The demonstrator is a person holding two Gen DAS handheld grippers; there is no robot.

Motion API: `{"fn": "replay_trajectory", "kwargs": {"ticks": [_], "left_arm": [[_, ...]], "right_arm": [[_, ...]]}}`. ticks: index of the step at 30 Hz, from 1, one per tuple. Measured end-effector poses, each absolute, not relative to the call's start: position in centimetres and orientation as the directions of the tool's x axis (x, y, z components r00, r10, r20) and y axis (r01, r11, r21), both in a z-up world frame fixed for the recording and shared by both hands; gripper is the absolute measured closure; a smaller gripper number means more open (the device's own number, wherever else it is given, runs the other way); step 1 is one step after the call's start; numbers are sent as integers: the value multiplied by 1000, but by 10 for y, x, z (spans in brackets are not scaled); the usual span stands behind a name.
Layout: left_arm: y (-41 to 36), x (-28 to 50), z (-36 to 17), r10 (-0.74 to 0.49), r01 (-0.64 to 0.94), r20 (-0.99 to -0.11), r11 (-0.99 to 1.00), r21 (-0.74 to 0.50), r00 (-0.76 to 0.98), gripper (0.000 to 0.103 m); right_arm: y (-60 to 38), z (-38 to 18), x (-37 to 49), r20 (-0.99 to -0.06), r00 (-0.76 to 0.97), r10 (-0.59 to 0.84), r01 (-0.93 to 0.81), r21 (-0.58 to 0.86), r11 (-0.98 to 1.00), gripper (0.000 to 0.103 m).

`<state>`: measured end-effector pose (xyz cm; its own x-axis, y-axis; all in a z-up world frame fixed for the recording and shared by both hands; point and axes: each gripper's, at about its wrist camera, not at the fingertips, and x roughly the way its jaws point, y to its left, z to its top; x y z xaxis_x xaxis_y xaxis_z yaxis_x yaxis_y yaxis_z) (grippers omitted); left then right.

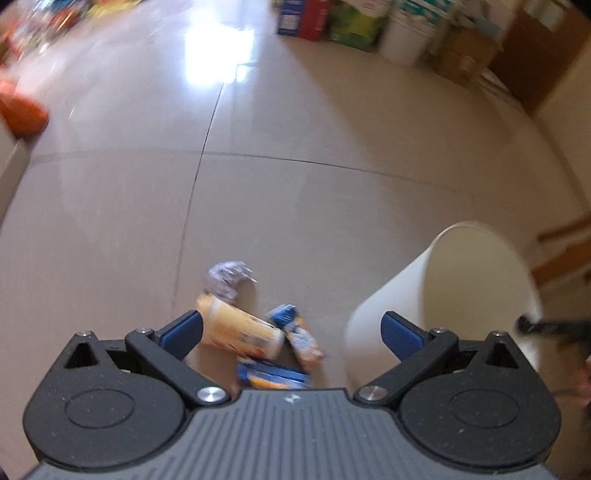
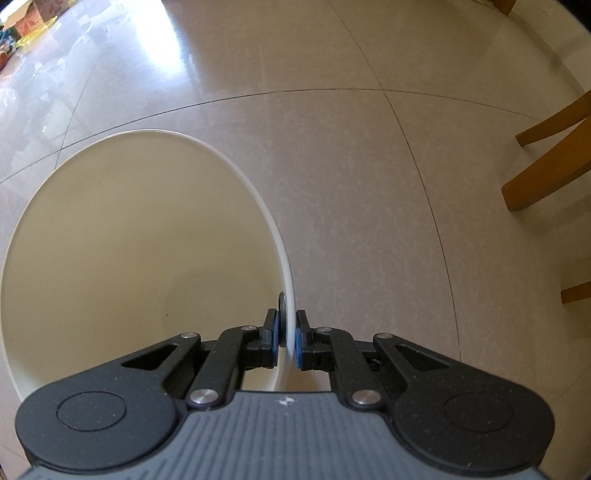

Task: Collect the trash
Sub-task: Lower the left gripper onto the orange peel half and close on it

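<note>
A small pile of trash lies on the tiled floor in the left wrist view: a crumpled silver wrapper (image 1: 228, 278), an orange-and-cream cup (image 1: 238, 328) on its side, a blue-and-orange snack packet (image 1: 301, 338) and a flat blue packet (image 1: 273, 376). My left gripper (image 1: 291, 332) hovers open above this pile. To its right stands a white bin (image 1: 443, 306), tilted. In the right wrist view my right gripper (image 2: 286, 341) is shut on the white bin's rim (image 2: 290, 295), one pad inside and one outside. The bin's inside (image 2: 129, 258) looks empty.
Boxes and white buckets (image 1: 402, 33) line the far wall, beside a wooden cabinet (image 1: 543, 48). An orange object (image 1: 20, 109) sits at the far left. Wooden chair legs (image 2: 550, 162) stand on the right. Open tiled floor (image 1: 258, 184) stretches beyond the trash.
</note>
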<state>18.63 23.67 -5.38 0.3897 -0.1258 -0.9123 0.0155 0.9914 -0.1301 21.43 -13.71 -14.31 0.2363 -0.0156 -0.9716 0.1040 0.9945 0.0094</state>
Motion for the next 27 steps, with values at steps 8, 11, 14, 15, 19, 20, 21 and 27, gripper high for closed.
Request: {"fn": "replay_trajectory", "kwargs": {"ticks": [8,11,14,15,19,20,21,27], "left_arm": [[259,149,-146,-19,186,-907,980,65,420,7],[257,125,-179,-70,257,-913,966,39,402,16],[251,105,-209,-108,338,-928,941,21,357,22],[249,101,-218,-109,346,-934,938,16,339,24],[251,90,-242,-132,322,-944,946,-29,302,28],[249,87,-247,-130,326,-944,945,-25,303,30],[249,83,-250,-133,330,-945,944,-28,300,31],[251,78,-266,-166,294,-948,952,-83,271,37]], "right_arm": [[-131,-143,216,-971,238,-31,92,-9,996,92],[-128,-144,215,-971,237,-34,86,-14,996,92],[-127,-143,216,-972,232,-33,81,-15,997,92],[-127,-143,216,-972,231,-32,81,-14,997,92],[-126,-141,217,-972,233,-37,82,-18,996,92],[-126,-141,216,-972,234,-38,81,-19,997,92],[-125,-141,216,-971,234,-40,79,-22,997,92],[-123,-141,218,-971,232,-54,77,-37,996,91]]}}
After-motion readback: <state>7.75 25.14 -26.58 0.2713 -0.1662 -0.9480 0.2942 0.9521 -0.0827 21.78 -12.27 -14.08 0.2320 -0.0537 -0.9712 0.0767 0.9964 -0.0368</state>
